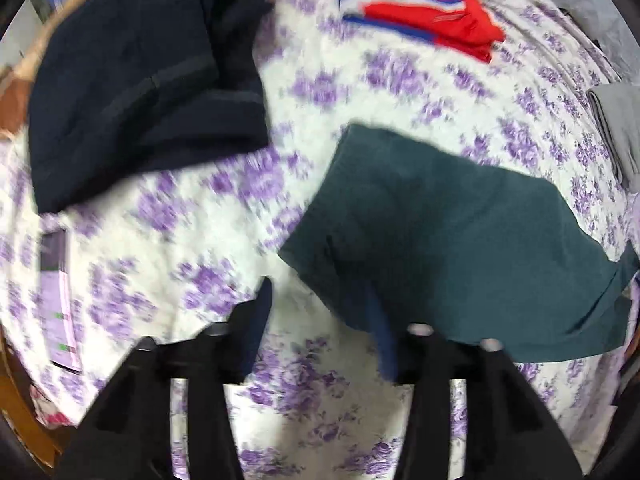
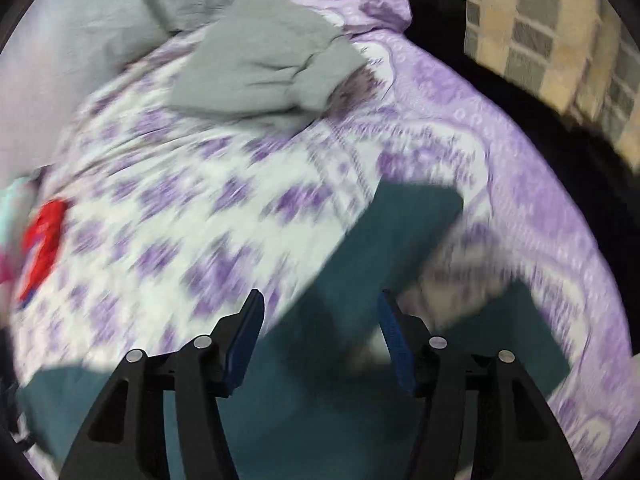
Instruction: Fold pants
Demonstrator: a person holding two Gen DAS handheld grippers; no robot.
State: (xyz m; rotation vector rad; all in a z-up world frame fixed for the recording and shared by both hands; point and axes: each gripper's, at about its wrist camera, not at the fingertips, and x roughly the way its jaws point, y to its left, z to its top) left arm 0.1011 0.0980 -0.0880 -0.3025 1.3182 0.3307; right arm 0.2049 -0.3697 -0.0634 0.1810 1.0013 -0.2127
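Teal pants (image 1: 460,240), soft and limp, are seen spread ahead of the wide-open, empty left gripper (image 1: 324,320) and right gripper (image 2: 320,328); hem corners are judged best gripped.

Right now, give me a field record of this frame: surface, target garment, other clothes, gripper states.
surface: bedspread, white with purple flowers
target: teal pants, partly folded, lying flat
other clothes: navy garment upper left; red striped garment folded, far side; grey garment bunched near the bed's far end
left gripper: open, holding nothing
right gripper: open, over the teal pants
image quality: motion blur in both views
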